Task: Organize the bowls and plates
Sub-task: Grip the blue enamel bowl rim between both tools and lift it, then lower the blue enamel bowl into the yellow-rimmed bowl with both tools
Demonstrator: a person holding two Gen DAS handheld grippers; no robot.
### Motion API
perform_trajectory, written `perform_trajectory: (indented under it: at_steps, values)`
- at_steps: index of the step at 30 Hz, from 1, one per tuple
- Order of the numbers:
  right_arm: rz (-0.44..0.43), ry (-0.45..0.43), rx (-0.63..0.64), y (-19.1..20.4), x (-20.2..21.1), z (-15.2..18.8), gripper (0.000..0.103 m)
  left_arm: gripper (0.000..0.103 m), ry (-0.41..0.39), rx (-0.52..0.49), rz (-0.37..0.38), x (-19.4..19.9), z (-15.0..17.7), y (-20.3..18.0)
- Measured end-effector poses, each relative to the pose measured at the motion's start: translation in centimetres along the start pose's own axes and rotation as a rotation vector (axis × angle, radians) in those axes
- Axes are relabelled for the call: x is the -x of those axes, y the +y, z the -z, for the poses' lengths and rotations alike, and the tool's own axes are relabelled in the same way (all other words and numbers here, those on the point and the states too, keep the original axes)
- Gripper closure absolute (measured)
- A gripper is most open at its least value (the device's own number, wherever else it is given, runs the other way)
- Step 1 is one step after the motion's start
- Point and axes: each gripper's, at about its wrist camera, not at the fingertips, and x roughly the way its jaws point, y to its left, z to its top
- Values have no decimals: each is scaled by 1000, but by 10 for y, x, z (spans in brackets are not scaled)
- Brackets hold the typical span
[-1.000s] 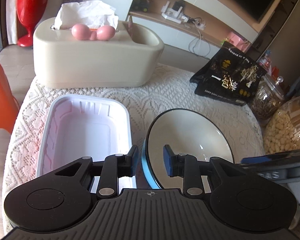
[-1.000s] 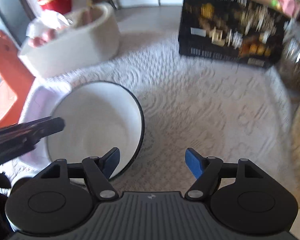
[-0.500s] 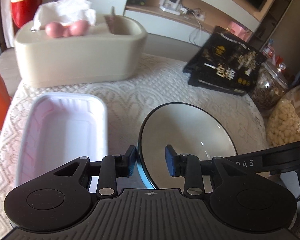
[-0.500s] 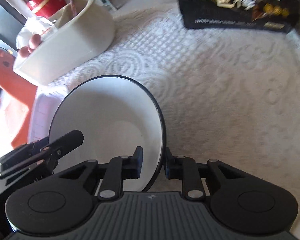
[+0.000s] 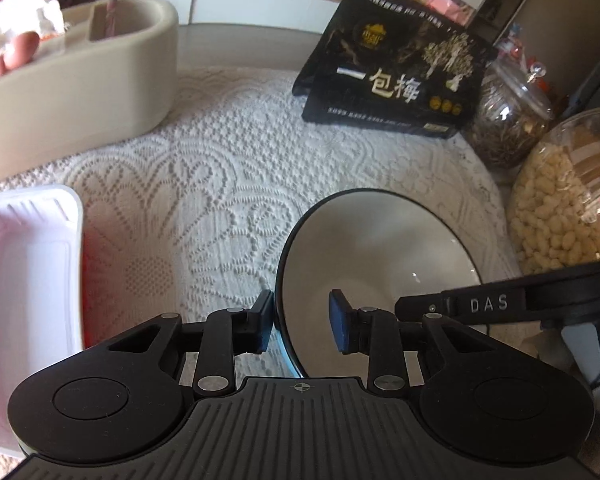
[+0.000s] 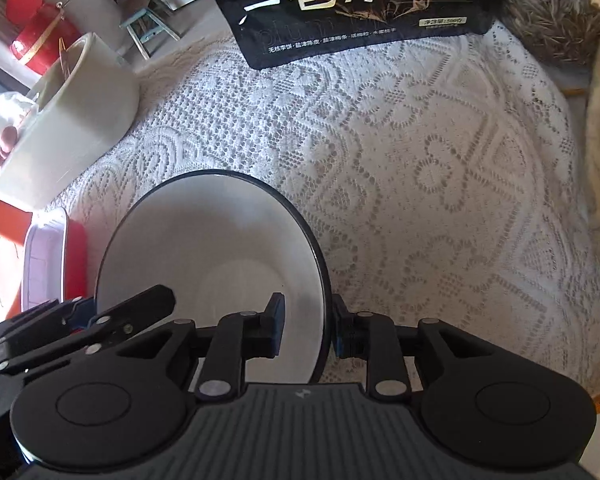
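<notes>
A white bowl with a black rim and blue outside is held above the lace tablecloth, tilted. My left gripper is shut on its left rim. My right gripper is shut on its right rim; the bowl fills the lower middle of the right wrist view. The right gripper's arm shows at the right of the left wrist view, and the left gripper's body at the lower left of the right wrist view.
A white plastic tray lies at the left on the lace tablecloth. A cream tissue box stands at the back left, a black snack bag at the back, glass jars at the right.
The right gripper came in and shut on the bowl's right rim. Both grippers and the bowl have moved right, away from the tray, toward the snack bag.
</notes>
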Motion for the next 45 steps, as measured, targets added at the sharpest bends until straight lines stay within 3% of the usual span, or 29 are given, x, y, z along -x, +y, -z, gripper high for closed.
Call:
perform_trajectory:
  at_steps: [3, 12, 16, 24, 28, 33, 39, 45]
  values:
    - [-14, 26, -10, -2, -8, 1, 78, 70, 9, 1, -2, -6, 0, 0]
    - [8, -6, 60, 7, 0, 7, 77, 70, 52, 31, 5, -1, 11, 0]
    - [-4, 1, 45, 4, 0, 5, 77, 73, 38, 41, 10, -3, 15, 1]
    - [-3, 2, 28, 5, -6, 4, 74, 73, 84, 105, 21, -19, 6, 3]
    - [-41, -34, 34, 7, 16, 3, 74, 73, 70, 106, 6, -3, -2, -1]
    - [-76, -100, 57, 11, 67, 13, 74, 72, 9, 73, 27, 52, -7, -21]
    - [-55, -100, 97, -1, 109, 57, 74, 72, 80, 49, 132, 90, 26, -49]
    - [-10, -14, 118, -15, 101, 102, 73, 72, 139, 22, 156, 86, 77, -66]
